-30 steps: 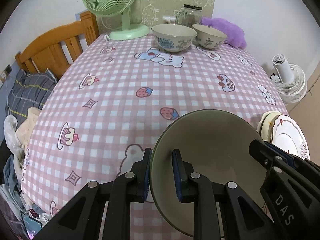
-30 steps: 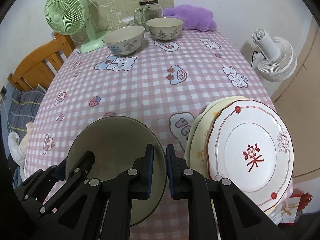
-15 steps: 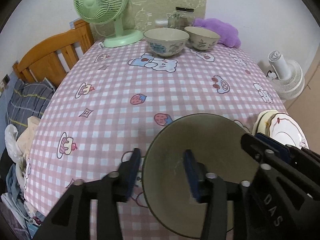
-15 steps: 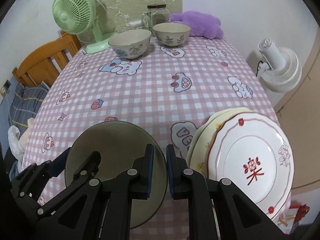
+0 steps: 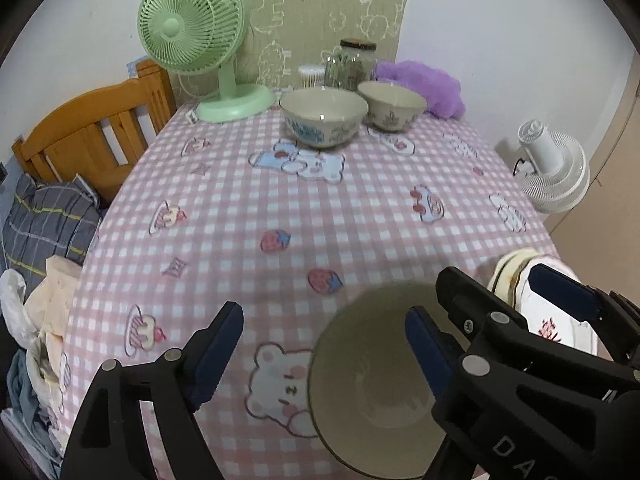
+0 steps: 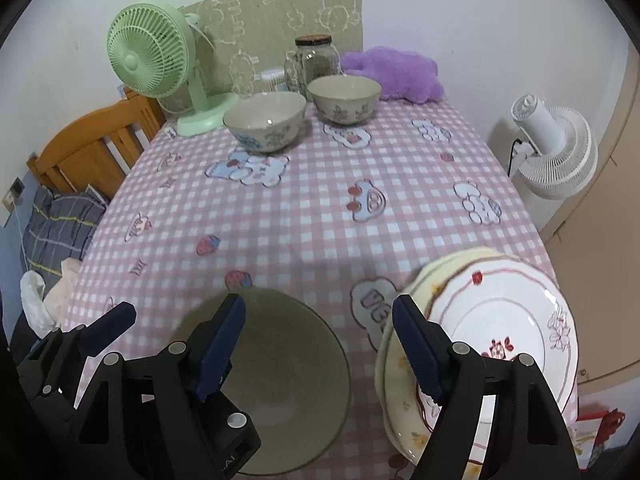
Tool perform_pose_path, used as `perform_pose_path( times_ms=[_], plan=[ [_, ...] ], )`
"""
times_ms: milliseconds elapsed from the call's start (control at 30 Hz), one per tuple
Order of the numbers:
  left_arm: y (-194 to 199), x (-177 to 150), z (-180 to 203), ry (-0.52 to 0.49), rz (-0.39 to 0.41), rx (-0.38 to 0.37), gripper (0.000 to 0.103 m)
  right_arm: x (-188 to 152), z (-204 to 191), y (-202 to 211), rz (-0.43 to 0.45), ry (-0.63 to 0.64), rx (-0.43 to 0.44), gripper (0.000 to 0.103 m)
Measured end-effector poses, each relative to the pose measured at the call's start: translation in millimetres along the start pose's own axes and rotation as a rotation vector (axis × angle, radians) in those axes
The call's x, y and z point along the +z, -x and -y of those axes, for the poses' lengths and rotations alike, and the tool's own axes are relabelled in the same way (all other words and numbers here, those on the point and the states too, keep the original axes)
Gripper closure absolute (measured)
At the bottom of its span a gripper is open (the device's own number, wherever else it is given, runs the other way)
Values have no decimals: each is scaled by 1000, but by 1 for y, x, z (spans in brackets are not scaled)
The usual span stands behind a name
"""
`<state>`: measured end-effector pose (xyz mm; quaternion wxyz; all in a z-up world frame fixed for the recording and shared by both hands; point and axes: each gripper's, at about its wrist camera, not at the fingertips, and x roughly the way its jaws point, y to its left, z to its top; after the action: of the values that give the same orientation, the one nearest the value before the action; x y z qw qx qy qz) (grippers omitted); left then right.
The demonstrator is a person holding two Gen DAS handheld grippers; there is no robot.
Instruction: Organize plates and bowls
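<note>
A plain greenish-grey bowl (image 5: 376, 384) (image 6: 280, 384) sits on the pink checked tablecloth at the near edge. My left gripper (image 5: 320, 352) is open, its jaws wide apart over the bowl's left rim, not gripping it. My right gripper (image 6: 316, 344) is open, its jaws spread over the bowl's right rim and the gap beside the plates. A stack of plates (image 6: 496, 344) (image 5: 560, 320), the top one white with a red motif, lies at the near right. Two patterned bowls (image 6: 265, 122) (image 6: 344, 98) stand at the far side.
A green desk fan (image 6: 160, 60), a glass jar (image 6: 314, 58) and a purple plush (image 6: 396, 76) stand along the far edge. A wooden bed frame (image 5: 96, 136) and bedding are left of the table. A white floor fan (image 6: 556, 152) stands to the right.
Both grippers have opened and let go of the greenish-grey bowl, which now rests on the cloth. Both views have pulled back and up a little.
</note>
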<state>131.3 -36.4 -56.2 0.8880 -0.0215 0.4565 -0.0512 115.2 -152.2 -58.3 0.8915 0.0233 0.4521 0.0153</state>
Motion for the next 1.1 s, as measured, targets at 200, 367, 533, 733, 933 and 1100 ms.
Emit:
perform_pose_path(
  times_ms=[200,367,533,733,933,1100],
  plan=[
    [9,29,-16,-17,31,-14,19,26,-19,9,38,-12,2,24],
    [8,56,-26,-36,56,-24,18,52,-32,14,74,-22,-9,24],
    [1,81,-30,-63,70,-30,19,75,-38,7,85,-38,-26,24],
    [-15,116,-30,-33,105,-5,19,111,-39,-6,108,-38,-42,24],
    [-36,144,-28,20,129,57,19,150,-35,-31,128,9,-13,24],
    [-64,167,-21,42,127,117,19,178,-25,-61,125,20,36,24]
  ],
)
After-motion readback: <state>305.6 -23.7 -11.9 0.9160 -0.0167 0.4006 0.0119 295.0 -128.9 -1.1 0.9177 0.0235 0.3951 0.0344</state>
